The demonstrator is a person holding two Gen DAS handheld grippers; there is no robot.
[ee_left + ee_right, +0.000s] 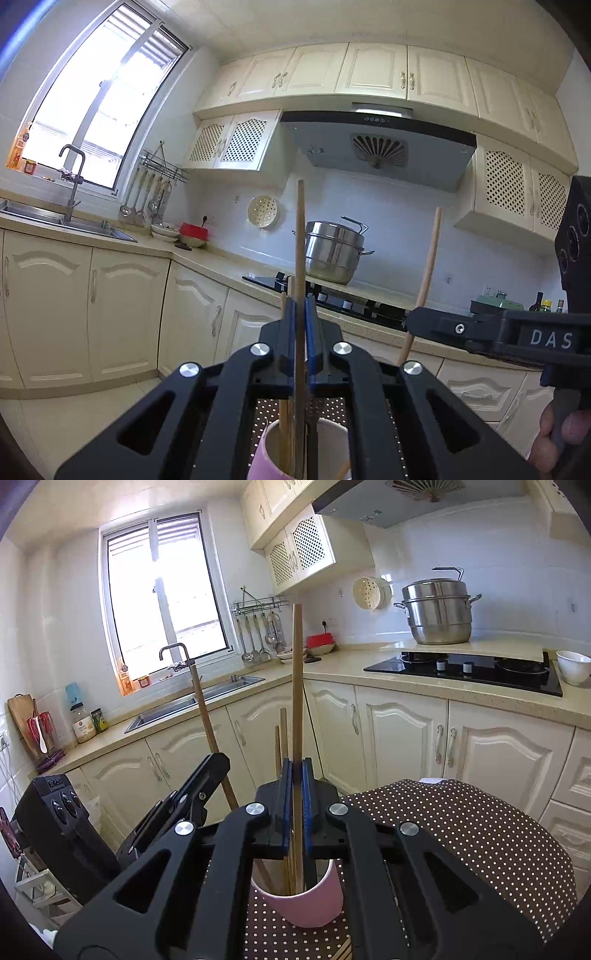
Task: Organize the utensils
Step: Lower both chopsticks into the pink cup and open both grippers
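Both pairs of fingers are clamped on a wooden chopstick each: the left gripper [300, 317] holds one chopstick [300, 236] upright, and the right gripper [295, 779] holds another chopstick [297, 672] the same way. Both sticks reach down into the pink cup [306, 904] on the dotted cloth [461, 842] — so insertion looks nearly done, release remaining. Other sticks [282, 738] already stand inside. The cup's bottom and the stick tips are hidden by the grippers; whether more utensils wait elsewhere cannot be told.
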